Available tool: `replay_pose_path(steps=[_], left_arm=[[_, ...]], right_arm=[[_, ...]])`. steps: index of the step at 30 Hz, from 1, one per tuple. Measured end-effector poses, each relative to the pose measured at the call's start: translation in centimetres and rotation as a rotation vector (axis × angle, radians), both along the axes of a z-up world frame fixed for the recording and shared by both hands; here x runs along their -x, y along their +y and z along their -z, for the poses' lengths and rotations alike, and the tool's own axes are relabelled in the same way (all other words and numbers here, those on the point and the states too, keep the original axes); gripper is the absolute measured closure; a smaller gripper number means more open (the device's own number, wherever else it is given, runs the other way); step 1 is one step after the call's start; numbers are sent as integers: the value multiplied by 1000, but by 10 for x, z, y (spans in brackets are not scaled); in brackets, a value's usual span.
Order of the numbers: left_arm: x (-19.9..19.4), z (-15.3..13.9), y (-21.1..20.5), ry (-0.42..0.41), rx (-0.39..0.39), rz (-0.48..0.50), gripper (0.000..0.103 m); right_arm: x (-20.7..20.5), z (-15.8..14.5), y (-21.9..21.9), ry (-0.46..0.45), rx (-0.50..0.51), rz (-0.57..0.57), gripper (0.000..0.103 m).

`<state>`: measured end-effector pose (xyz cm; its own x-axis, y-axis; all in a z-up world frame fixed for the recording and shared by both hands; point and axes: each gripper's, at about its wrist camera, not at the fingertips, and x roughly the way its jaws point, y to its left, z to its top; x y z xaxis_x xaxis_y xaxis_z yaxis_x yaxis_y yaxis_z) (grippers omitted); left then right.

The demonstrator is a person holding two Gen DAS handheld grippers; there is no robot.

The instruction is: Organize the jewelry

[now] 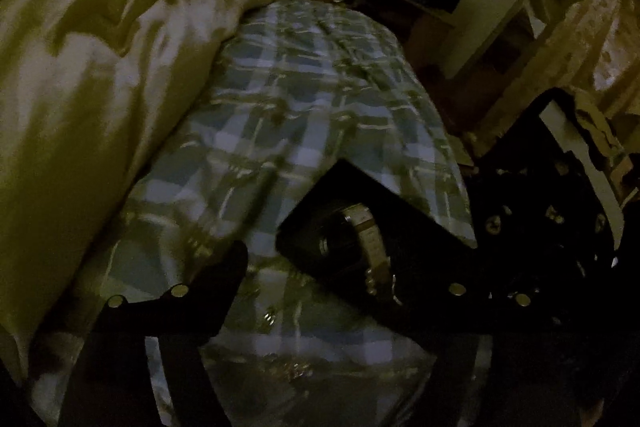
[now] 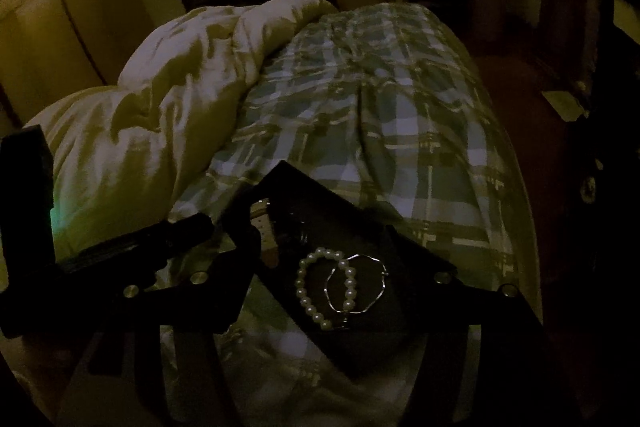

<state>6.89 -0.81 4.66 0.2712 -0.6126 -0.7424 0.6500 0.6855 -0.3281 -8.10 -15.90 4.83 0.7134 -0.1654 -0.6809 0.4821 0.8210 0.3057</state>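
- A dark tray (image 2: 360,227) lies on a plaid bedsheet (image 2: 400,115), in the lower middle of the right wrist view.
- On the tray a pearl bracelet (image 2: 308,291) and a thin wire bangle (image 2: 360,285) lie overlapping, both already set down.
- In the left wrist view, a watch (image 1: 368,239) with a pale strap also rests on the tray (image 1: 320,195), lower right of centre.
- The right gripper (image 2: 344,291) stands wide with its jaws on either side of the tray, and its pads press on nothing.
- The left gripper (image 1: 344,291) is also wide and empty; its jaws frame the tray's near edge.
- A few small glinting bits (image 1: 272,317) lie on the sheet at the bottom of the left view, too dim to name; they may be pieces left to gather.
- Judged from this, three pieces are placed and little remains.
- A rumpled pale duvet (image 1: 100,67) fills the upper left.
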Motion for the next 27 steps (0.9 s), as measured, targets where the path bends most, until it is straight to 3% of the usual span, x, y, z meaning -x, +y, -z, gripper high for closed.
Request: replay_pose_path(steps=[11, 19, 21, 27], left_arm=[[-18, 9, 36, 44, -21, -51, 29], [-12, 15, 31, 0, -94, -4, 31], [-10, 17, 29, -12, -111, 8, 34], [-8, 29, 23, -4, -144, 56, 60]], right_arm=[[-8, -5, 37, -12, 7, -217, 41], [-15, 19, 70, 86, -26, -390, 42], [-19, 24, 83, 104, -10, -430, 55], [-28, 40, 109, 148, 33, -509, 63]])
